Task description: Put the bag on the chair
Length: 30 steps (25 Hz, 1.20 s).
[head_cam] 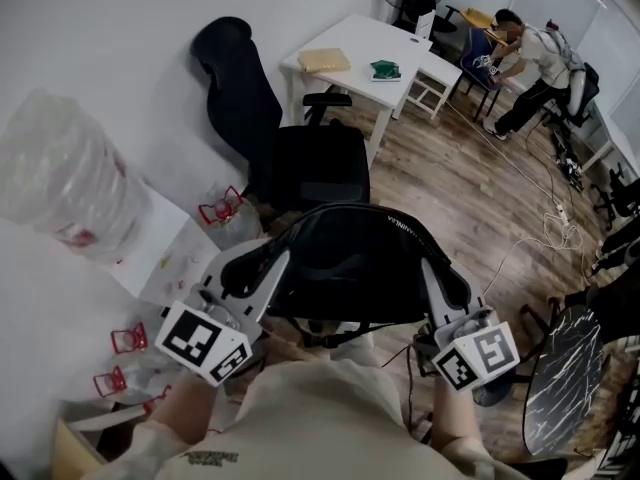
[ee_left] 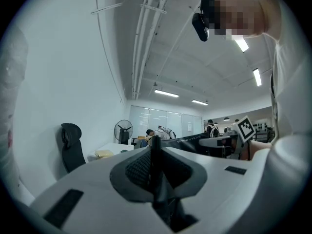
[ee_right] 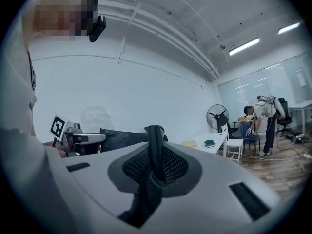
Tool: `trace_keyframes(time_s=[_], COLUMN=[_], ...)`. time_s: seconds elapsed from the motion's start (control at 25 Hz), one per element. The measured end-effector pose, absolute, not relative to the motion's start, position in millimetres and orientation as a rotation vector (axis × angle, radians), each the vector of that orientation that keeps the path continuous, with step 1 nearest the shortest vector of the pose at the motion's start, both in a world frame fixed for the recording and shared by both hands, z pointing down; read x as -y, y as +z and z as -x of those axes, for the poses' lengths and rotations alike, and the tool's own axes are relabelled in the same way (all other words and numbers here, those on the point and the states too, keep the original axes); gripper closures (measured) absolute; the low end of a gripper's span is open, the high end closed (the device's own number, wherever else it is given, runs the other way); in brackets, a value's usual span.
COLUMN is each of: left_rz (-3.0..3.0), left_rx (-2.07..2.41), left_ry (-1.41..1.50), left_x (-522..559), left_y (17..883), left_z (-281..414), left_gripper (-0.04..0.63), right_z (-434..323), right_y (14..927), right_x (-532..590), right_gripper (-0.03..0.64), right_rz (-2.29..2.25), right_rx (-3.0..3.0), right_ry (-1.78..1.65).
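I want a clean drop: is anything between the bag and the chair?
Nothing visible does. The bag, gripped by the left gripper and the right gripper, hangs just in front of the chair, whose seat shows nothing on it.

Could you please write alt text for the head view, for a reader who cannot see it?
A person holds a black bag up with the left claw and right claw, each shut on it, in front of a black office chair.

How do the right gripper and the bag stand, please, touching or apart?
Touching: the right gripper view shows the right gripper clamping the bag's strap.
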<state>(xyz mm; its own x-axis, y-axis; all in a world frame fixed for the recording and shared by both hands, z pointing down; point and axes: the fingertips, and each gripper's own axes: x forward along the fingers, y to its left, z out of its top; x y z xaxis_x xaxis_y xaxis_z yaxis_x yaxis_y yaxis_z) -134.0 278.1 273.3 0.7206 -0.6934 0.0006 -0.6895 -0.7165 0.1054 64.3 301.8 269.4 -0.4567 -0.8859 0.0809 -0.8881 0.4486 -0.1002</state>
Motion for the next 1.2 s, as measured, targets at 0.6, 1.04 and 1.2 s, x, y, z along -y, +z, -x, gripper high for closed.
trace_keyframes(time_s=[0.6, 1.04, 1.2], left_rz=[-2.760, -2.716, -2.727], left_rx=[1.253, 1.328, 1.342], left_ry=[-0.011, 0.019, 0.016], left_x=[-139, -2, 28], left_y=[260, 254, 250], left_z=[38, -50, -77], left_gripper=[0.528, 0.528, 0.528], right_z=[-162, -253, -281], right_y=[256, 248, 245], right_x=[-152, -4, 28], right_gripper=[0.558, 0.558, 0.558], right_rz=[-1.495, -1.423, -1.427], right_rx=[2.746, 2.805, 2.814], right_ry=[0.223, 0.255, 0.240])
